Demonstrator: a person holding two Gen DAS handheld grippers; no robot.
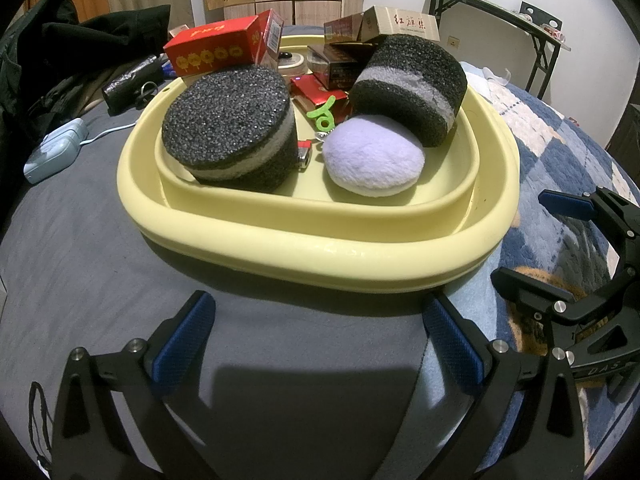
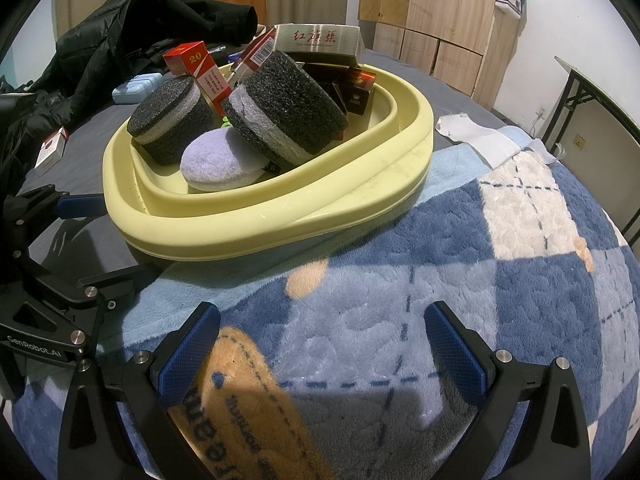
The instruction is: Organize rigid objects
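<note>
A pale yellow basin (image 1: 320, 256) (image 2: 280, 220) sits on the bed. It holds two black-and-grey foam cylinders (image 1: 232, 128) (image 1: 412, 84), a lilac plush pad (image 1: 372, 160) (image 2: 220, 160), a red box (image 1: 212, 48), a tan box with red characters (image 1: 400, 24) (image 2: 316, 40), dark cartons, a green clip (image 1: 324, 114) and a small lighter (image 1: 305, 156). My left gripper (image 1: 320, 344) is open in front of the basin's near rim, nothing between its fingers. My right gripper (image 2: 322, 348) is open over the blue checked blanket, right of the basin, and appears in the left wrist view (image 1: 560, 248).
Black clothing (image 2: 120, 32) is piled at the back left beside a light blue case (image 1: 56, 152) (image 2: 134, 86). A small red-and-white pack (image 2: 52, 150) lies on the grey sheet. A folding table (image 1: 500, 20) stands at the right; wooden cabinets (image 2: 440, 20) line the wall.
</note>
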